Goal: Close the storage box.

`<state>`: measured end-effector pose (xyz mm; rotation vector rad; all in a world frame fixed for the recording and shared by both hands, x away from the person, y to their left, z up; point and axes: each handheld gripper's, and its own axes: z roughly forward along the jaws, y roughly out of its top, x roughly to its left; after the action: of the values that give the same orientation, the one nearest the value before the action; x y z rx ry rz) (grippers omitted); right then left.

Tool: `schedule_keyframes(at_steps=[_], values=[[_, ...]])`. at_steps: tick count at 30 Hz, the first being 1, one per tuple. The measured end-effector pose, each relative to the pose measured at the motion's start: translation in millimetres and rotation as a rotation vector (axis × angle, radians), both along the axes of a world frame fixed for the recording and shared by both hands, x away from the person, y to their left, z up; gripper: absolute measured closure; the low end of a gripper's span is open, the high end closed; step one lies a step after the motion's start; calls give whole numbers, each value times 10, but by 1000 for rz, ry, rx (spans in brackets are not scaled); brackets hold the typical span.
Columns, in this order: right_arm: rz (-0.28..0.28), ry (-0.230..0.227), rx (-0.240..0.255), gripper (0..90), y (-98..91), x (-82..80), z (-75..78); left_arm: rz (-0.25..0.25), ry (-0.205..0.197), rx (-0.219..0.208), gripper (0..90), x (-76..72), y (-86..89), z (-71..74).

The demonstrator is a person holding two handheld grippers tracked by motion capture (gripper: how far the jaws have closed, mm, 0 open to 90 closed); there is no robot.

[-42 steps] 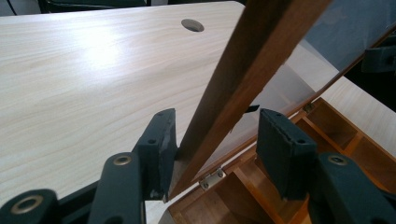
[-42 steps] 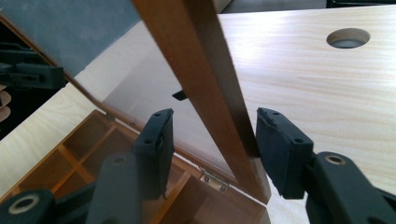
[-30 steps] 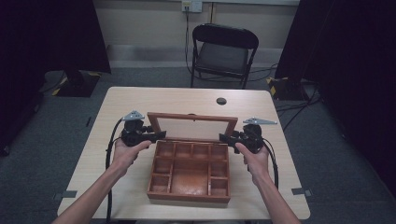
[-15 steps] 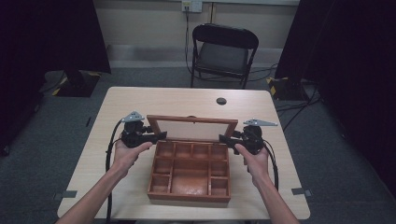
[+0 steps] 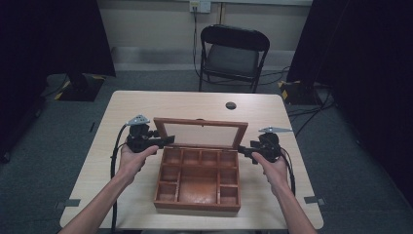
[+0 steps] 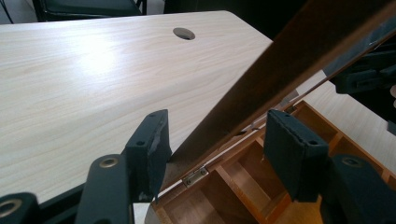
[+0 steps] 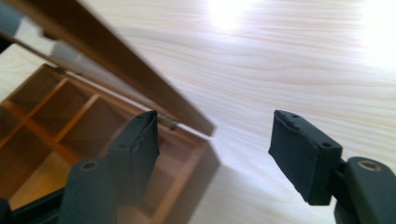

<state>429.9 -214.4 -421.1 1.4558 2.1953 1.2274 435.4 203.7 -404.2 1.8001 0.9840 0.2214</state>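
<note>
High view: pale wood table, dim room, both grippers' fingers released beside the box.

The high view looks forward and down on the table from the person's side. Each gripper view sits low and close beside the wooden box, aimed across it; both share its raised lid and compartments.
</note>
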Motion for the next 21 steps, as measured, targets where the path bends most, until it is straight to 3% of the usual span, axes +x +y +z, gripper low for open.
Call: schedule_keyframes(at_steps=[4, 5, 12, 18, 21], values=[[-41, -21, 1, 328, -88, 8, 31, -2, -11, 3, 404, -2, 4, 15], [-39, -31, 1, 327, -111, 2, 47, -9, -4, -12, 401, -8, 5, 21], [-59, -54, 21, 326, -145, 8, 114, -16, -14, -8, 378, -34, 1, 40], [-70, -81, 25, 310, -151, 18, 224, -28, -22, 4, 322, -99, -3, 63], [-52, -83, 68, 326, -139, 16, 330, -26, -17, 24, 237, -114, -3, 58]])
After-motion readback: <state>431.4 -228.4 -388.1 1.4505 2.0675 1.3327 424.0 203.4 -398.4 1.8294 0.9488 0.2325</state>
